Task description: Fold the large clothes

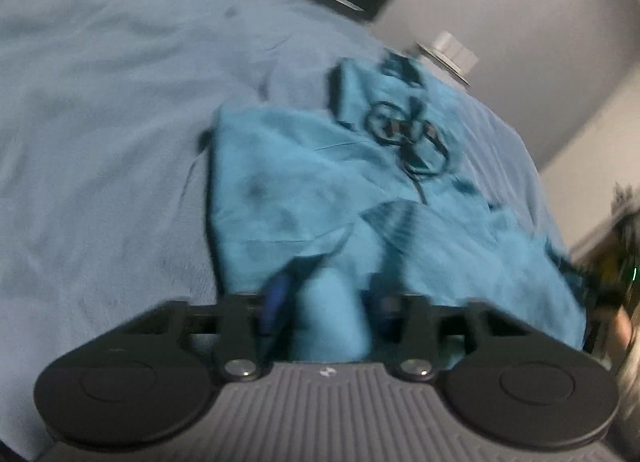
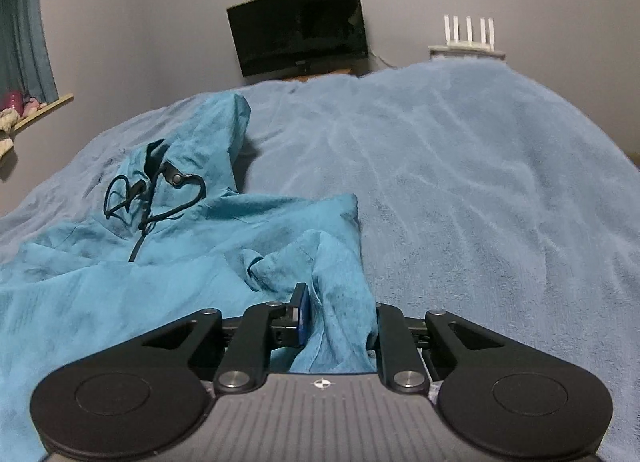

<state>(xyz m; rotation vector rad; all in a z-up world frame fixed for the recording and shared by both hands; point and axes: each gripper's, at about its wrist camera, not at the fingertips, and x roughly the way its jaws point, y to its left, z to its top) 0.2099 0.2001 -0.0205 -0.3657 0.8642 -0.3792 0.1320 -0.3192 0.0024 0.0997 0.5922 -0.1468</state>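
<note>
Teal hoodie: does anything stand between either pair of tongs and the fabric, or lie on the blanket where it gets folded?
Nothing visible does. The left tongs and right tongs each already have the teal hoodie bunched between their fingers. Only the hoodie lies on the blue blanket; its black drawcord is loose on the chest.

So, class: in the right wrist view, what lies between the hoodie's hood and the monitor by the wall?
Only bare blue blanket lies between hood and monitor.

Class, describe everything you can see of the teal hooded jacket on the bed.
The teal hooded jacket is thin, crinkled fabric, lying rumpled on the blue blanket. Its hood points away, with a dark drawstring looped at the neck above a short zip. The left gripper and right gripper each pinch a bunch of it.
</note>
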